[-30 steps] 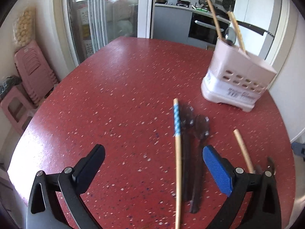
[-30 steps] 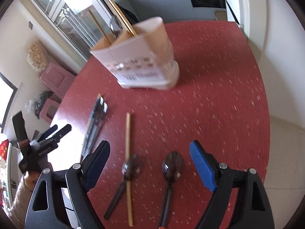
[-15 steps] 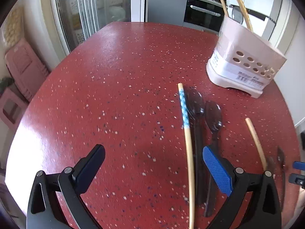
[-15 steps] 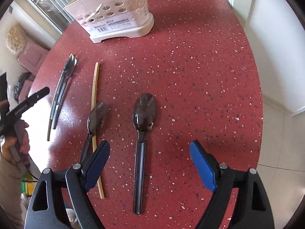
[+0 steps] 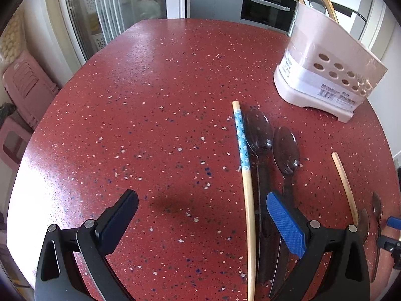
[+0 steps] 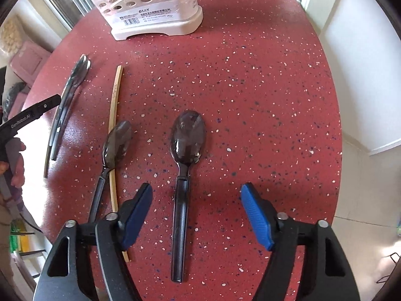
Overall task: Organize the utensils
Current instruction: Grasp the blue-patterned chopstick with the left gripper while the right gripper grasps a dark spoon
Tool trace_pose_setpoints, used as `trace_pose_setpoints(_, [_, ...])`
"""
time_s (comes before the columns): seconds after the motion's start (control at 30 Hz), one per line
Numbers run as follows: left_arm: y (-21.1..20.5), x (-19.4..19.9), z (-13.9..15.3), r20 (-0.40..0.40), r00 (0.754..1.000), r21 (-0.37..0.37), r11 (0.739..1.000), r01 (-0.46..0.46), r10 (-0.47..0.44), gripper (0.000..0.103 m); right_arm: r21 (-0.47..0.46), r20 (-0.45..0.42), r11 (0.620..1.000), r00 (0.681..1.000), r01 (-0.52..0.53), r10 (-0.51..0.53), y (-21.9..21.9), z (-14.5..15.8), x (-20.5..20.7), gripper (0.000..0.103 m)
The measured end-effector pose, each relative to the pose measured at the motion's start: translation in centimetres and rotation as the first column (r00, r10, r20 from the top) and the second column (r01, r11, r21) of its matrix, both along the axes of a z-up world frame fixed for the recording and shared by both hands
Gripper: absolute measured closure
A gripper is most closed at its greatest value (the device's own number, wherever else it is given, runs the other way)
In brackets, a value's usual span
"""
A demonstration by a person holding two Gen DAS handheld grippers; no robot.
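Red speckled table (image 6: 263,80) bears spoons (image 6: 188,135), chopsticks (image 6: 114,105), pink utensil holder (image 6: 155,12).

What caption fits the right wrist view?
Open right hand-held gripper straddles a dark spoon lying on the red table.

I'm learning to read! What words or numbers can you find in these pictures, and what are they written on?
"GenRobot.AI": white letters on the side of the left gripper, seen in the right wrist view.
White sticker on the pink utensil holder: a barcode and a line of print, too small and blurred to read.
The same sticker in the left wrist view: also unreadable.
Nothing else with words.
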State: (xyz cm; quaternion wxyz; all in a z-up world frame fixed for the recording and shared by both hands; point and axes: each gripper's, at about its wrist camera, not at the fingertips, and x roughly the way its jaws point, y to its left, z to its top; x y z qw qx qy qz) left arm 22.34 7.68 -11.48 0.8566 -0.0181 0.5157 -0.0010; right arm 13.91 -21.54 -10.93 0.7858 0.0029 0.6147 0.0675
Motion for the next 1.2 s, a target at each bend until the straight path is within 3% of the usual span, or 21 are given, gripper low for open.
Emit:
trace_pose_setpoints(0.33, [-0.2, 1.5, -0.3, 0.0, 1.0, 0.001, 1.0, -0.024, 0.024, 0.0, -0.085, 0.013, 0.995, 0.999, -0.047, 0.048, 2.9, -0.2, 0.6, 0.052])
trace_pose_setpoints(0.53, [1.3, 1.7, -0.8, -0.023, 0.998, -0.032, 0.998, -0.052, 0.052, 0.0, -0.088, 0.01, 0.995, 0.999, -0.052, 0.054, 3.3, -0.3, 0.6, 0.052])
trace_pose_setpoints(0.93, [-1.1, 3.7, -0.8, -0.066, 0.998, 0.015, 1.0, 0.017, -0.016, 0.0, -0.087, -0.016, 0.994, 0.998, -0.062, 0.061, 2.6, -0.2, 0.8, 0.054])
trace_pose_setpoints(1.13, [-2.2, 5.3, -0.1, -0.112, 0.99, 0.009, 0.997, 0.082, -0.08, 0.0, -0.08, -0.048, 0.991, 0.994, -0.104, 0.1, 3.4, -0.1, 1.4, 0.073])
trace_pose_setpoints(1.17, [-2.5, 5.3, 0.0, -0.119, 0.988, 0.011, 0.995, 0.104, -0.101, 0.002, -0.074, -0.056, 0.991, 0.993, -0.11, 0.106, 3.5, -0.1, 1.5, 0.08])
trace_pose_setpoints(1.2, [-3.0, 5.4, 0.3, -0.131, 0.983, 0.01, 0.991, 0.132, -0.13, 0.01, -0.073, -0.061, 0.991, 0.992, -0.116, 0.112, 3.6, -0.1, 1.5, 0.087])
